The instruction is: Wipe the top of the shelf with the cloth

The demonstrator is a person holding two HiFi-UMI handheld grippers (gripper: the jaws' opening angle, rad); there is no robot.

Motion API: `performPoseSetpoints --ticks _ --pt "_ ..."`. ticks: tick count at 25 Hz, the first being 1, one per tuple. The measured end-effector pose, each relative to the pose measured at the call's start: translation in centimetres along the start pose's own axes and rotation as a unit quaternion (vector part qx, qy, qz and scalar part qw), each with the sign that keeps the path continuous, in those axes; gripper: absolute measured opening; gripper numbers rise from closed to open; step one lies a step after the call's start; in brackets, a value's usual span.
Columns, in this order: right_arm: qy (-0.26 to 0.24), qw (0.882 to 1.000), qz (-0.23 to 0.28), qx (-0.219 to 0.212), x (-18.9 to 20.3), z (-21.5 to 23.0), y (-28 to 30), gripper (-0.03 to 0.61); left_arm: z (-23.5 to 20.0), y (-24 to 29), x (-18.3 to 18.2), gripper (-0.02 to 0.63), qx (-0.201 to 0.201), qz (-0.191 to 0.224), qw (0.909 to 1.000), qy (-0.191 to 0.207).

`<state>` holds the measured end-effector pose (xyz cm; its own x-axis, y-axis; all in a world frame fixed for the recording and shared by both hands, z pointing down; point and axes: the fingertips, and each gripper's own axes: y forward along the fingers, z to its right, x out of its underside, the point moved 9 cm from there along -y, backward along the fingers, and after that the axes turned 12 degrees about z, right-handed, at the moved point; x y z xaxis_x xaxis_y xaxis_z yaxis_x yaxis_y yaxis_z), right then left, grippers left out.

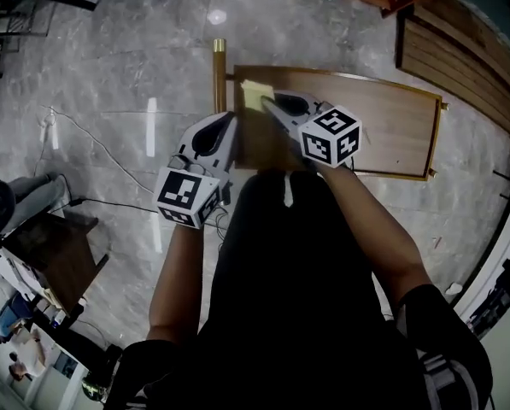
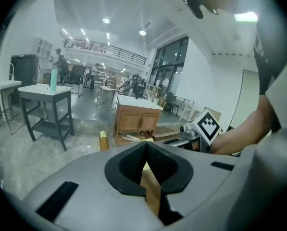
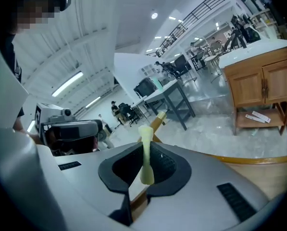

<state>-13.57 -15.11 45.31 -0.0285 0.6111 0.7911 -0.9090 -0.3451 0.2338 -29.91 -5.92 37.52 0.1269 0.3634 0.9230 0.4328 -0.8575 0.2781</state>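
Between the jaws of the right gripper [image 3: 144, 148] a pale yellow cloth [image 3: 146, 170] is pinched. It is seen edge-on as a thin upright strip, and the jaws are closed onto it. The jaws of the left gripper [image 2: 146, 147] are brought together at their tips with nothing gripped; only a sliver of wood is glimpsed through the slit below them.

In the head view both grippers are shown just left of centre. The right one is laid over the upper left corner of the shelf [image 1: 383, 122], where the cloth is found. The left one is held at the shelf's left edge, just beside that corner. Whether the cloth is pressed flat on the wood cannot be told.

The wipe is judged to be at or near its start. The cloth is placed at one corner and no wiped trace can be made out. The long stretch of top toward the right of the frame is taken as yet to be covered.

The top is shown as brown wood with a paler rim, and a brass-coloured post [image 1: 219, 62] is set at its upper left corner. A grey marbled floor [image 1: 109, 75] lies beneath, crossed at left by a cable [image 1: 101, 148]. A large bright hall is seen beyond, with a table [image 2: 44, 93], a wooden cabinet [image 2: 136, 119], a railed gallery and ceiling lights.
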Motion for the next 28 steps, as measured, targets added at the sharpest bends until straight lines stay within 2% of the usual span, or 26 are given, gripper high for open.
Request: performPoseSetpoints --ticks 8,13,17,25,28 --pt "0.020 0.996 -0.072 0.046 4.1 3.2 4.7 0.041 -1.5 1.2 1.1 0.011 0.020 -0.008 0.9996 -0.020" --pt "0.038 0.992 -0.092 0.073 5.8 5.0 6.4 0.041 -1.9 1.4 1.4 0.011 0.030 -0.012 0.9992 -0.021" --pt "0.019 0.990 -0.112 0.084 6.8 5.9 7.4 0.041 -1.9 1.3 1.8 0.011 0.036 -0.018 0.9990 -0.022" --pt "-0.067 0.978 -0.150 0.132 7.6 6.5 8.5 0.041 -1.8 1.5 1.9 0.009 0.043 -0.021 0.9986 -0.022" --pt "-0.066 0.975 -0.155 0.143 7.9 7.2 8.1 0.041 -1.4 1.7 1.7 0.009 0.049 -0.019 0.9984 -0.021"
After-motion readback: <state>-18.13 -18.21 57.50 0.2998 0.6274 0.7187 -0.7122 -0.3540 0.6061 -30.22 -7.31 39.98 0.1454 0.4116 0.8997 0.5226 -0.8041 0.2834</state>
